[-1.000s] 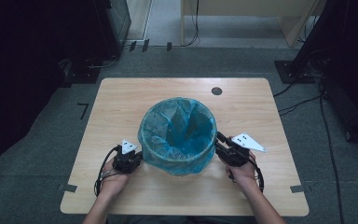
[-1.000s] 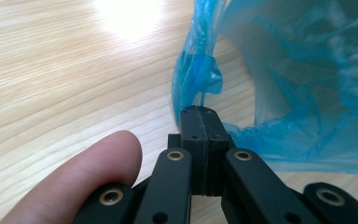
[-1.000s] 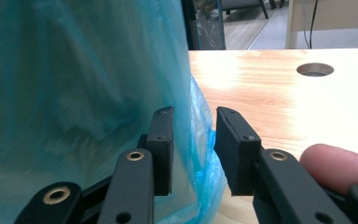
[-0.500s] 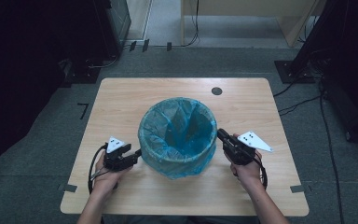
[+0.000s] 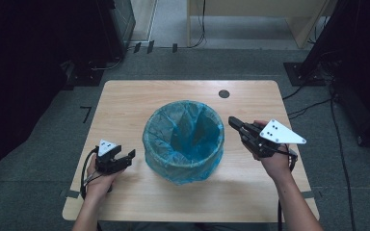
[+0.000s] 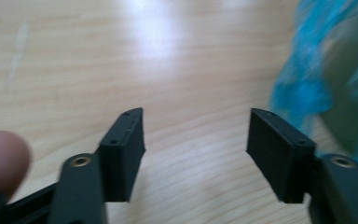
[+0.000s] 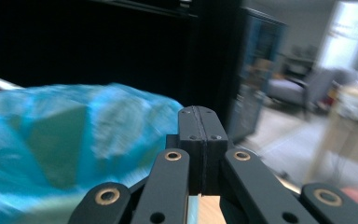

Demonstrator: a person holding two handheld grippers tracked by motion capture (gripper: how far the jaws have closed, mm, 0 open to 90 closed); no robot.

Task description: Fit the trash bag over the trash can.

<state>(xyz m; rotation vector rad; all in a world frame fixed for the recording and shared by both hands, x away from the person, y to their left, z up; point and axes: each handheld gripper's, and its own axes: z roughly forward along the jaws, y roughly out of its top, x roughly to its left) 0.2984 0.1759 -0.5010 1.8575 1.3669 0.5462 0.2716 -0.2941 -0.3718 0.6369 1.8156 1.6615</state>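
A round bin with a blue plastic liner (image 5: 183, 142) stands in the middle of the wooden table (image 5: 125, 101). My left gripper (image 5: 127, 158) rests low at the bin's left, a small gap away from it. Its jaws have just been opening and stand open over bare wood (image 6: 196, 140), with the blurred liner (image 6: 317, 84) off to the right. My right gripper (image 5: 232, 121) is lifted beside the bin's right rim and points at it. Its jaws are shut with nothing between them (image 7: 200, 116), and the liner (image 7: 74, 135) lies just beyond and to the left.
A small dark round disc (image 5: 224, 94) sits in the table top behind the bin. Dark equipment and cables (image 5: 318, 96) lie on the grey floor around the table. Bare wood lies on both sides of the bin.
The left gripper drew back to the left, away from the bin's side, and opened. The right gripper rose from low beside the bin to rim height, with its jaws closing.
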